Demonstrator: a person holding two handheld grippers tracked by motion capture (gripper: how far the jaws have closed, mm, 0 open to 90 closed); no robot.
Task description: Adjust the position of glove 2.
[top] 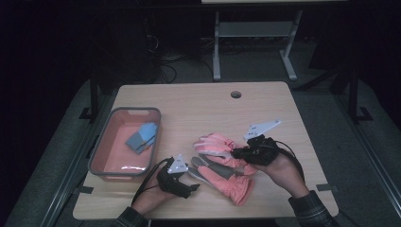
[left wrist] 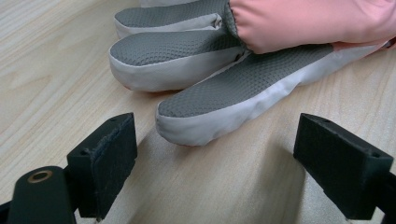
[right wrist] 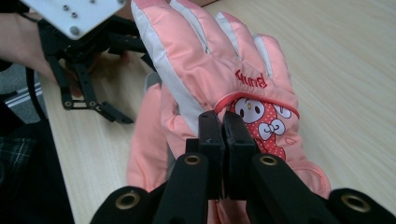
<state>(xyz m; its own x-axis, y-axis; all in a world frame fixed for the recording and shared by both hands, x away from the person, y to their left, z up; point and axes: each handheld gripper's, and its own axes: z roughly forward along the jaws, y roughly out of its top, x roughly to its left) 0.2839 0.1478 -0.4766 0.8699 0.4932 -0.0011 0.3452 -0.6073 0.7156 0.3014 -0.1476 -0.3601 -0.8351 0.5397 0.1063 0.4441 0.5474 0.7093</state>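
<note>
Writing: red embroidered letters on the back of the upper glove (right wrist: 219,70), reading roughly "Aunel", not fully legible.
Picture: cartoon face with round eyes and a bow on a red dotted patch (right wrist: 259,119), just under the letters.
Upper glove: pink with white stripes, back side up, resting partly over the lower glove (top: 227,177); seen in the high view at the counter's centre, toward 5 o'clock.
Lower glove: palm up, grey textured grip fabric edged in white (left wrist: 210,98), cuff pointing to 5 o'clock in the high view.
Right gripper (right wrist: 223,126): fingers clenched on the cuff edge of the upper glove, beside the patch; glove fingers spread away toward 12 o'clock in the right gripper view.
Left gripper (left wrist: 215,154): fingers released, standing wide at 8 and 4 o'clock; grey fingertip of the lower glove between them, touching neither.
Counter (top: 198,104): light wood.
Bin (top: 97,158): pink, grey-rimmed, at 9 o'clock, holding a blue-grey folded item (top: 142,137).
</note>
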